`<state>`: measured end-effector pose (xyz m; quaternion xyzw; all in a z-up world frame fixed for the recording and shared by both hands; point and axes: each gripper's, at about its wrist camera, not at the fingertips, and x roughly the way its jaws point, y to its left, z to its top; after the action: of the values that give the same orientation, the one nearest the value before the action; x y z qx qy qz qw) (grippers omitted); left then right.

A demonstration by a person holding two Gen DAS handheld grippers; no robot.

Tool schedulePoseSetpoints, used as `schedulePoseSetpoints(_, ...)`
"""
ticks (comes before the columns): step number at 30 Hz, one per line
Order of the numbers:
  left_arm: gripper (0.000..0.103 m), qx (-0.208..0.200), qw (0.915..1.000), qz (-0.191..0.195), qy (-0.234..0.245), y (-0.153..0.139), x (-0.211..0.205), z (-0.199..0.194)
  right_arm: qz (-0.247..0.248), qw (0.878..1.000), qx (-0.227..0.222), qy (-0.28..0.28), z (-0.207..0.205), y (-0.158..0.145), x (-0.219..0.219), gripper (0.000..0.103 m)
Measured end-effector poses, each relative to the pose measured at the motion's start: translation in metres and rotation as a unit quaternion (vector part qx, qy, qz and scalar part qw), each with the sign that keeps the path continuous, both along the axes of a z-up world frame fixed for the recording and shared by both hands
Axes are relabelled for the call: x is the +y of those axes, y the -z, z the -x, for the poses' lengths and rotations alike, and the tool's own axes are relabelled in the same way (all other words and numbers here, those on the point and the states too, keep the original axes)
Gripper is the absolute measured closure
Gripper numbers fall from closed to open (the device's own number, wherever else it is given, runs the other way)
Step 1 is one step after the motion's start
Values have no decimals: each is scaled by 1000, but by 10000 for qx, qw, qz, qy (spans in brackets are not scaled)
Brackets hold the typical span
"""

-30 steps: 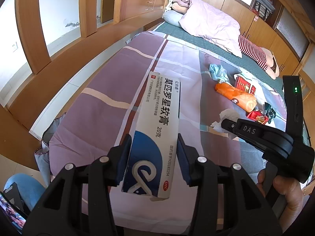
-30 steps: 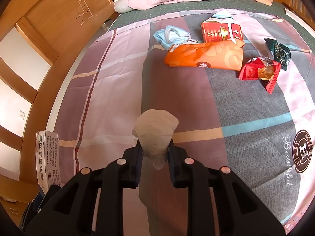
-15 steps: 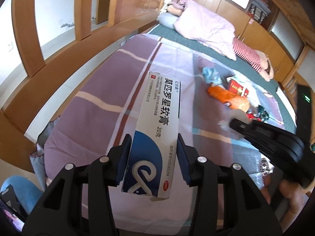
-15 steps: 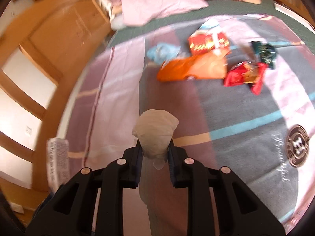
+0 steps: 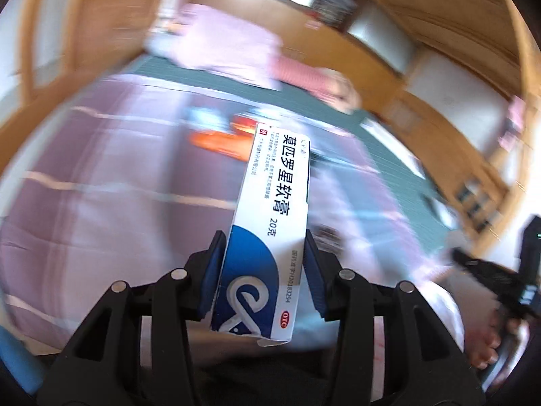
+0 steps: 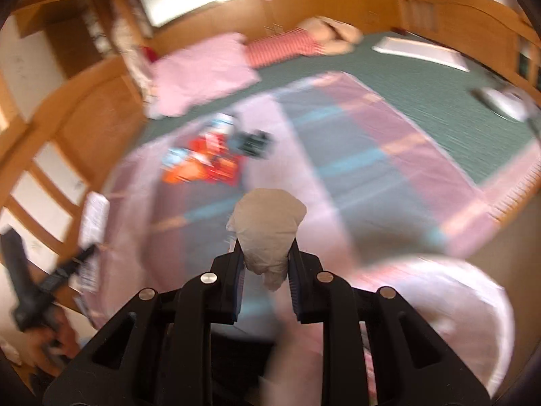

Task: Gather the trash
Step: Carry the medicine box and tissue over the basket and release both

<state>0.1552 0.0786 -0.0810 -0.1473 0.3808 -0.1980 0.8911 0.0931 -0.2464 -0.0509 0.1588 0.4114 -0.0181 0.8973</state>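
Observation:
My left gripper (image 5: 264, 242) is shut on a white and blue ointment box (image 5: 270, 209) that sticks out forward between the pads. A crumpled pale tissue (image 6: 267, 226) is pinched in my right gripper (image 6: 265, 253). Both hang over the near part of the bed's striped cover (image 5: 101, 176). Farther up the bed lie an orange packet (image 6: 182, 172), red wrappers (image 6: 221, 165) and a dark wrapper (image 6: 253, 142), all blurred. The right wrist view shows the left gripper with its box (image 6: 93, 216) at the left edge.
A pale rounded shape (image 6: 439, 304), blurred, sits low at the right beside the bed. A pink pillow (image 6: 199, 74) and a striped plush (image 6: 287, 45) lie at the head of the green sheet (image 6: 422, 88). Wooden cabinets (image 5: 439, 128) line the walls.
Both views have swung quickly rightward and upward and are now blurred. The trash pile has slid left and farther off. The box and tissue stay gripped as before.

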Motion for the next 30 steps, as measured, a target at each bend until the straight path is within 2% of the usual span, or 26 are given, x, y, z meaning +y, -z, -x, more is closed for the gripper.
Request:
schedulePoseSetpoints(3, 58, 138, 9960, 230, 858, -2, -62, 25, 206, 9979, 546, 269, 37, 21, -37, 75)
schedulePoseSetpoints(4, 57, 219, 9914, 241, 1270, -1, -89, 34, 224, 9964, 717, 381, 46, 29, -46, 71)
schedulePoseSetpoints(5, 57, 268, 9879, 239, 1508, 1, -105, 40, 159, 9947, 864, 543, 58, 35, -58, 61)
schedulePoseSetpoints(7, 57, 374, 9773, 101, 2084, 6, -147, 58, -221, 9930, 832, 807, 78, 42, -82, 45)
schedulePoseSetpoints(9, 57, 377, 9692, -103, 2431, 11, -175, 73, -655, 9894, 607, 1143, 99, 40, -107, 36)
schedulePoseSetpoints(12, 55, 445, 9534, -316, 2967, 20, -213, 93, -796, 9869, 267, 1381, 115, 30, -124, 34)
schedulePoseSetpoints(13, 51, 499, 9479, -359, 3124, 24, -221, 99, -774, 9861, 118, 1464, 120, 24, -128, 34)
schedulePoseSetpoints(15, 29, 599, 9353, -501, 3451, 33, -239, 112, -714, 9852, -89, 1556, 124, 15, -133, 30)
schedulePoseSetpoints(16, 15, 592, 9326, -582, 3511, 35, -247, 116, -677, 9850, -174, 1576, 125, 11, -134, 29)
schedulePoseSetpoints(17, 14, 535, 9311, -676, 3545, 36, -250, 119, -647, 9850, -213, 1584, 124, 8, -136, 27)
schedulePoseSetpoints(19, 12, 408, 9330, -760, 3493, 33, -247, 117, -575, 9856, -235, 1575, 115, 5, -137, 26)
schedulePoseSetpoints(22, 8, 219, 9486, -765, 3063, 21, -221, 91, -540, 9866, -229, 1524, 98, 3, -140, 24)
schedulePoseSetpoints(23, 8, 124, 9581, -781, 2754, 15, -202, 75, -559, 9869, -219, 1499, 85, 2, -136, 23)
schedulePoseSetpoints(25, 7, -20, 9717, -859, 2198, 5, -169, 48, -613, 9878, -214, 1413, 63, 0, -131, 21)
schedulePoseSetpoints(27, 6, -90, 9817, -984, 1627, -1, -136, 21, -719, 9902, -226, 1172, 24, -2, -115, 18)
schedulePoseSetpoints(30, 6, -42, 9887, -1262, 804, -2, -80, -25, -767, 9936, -309, 767, -39, -9, -83, 15)
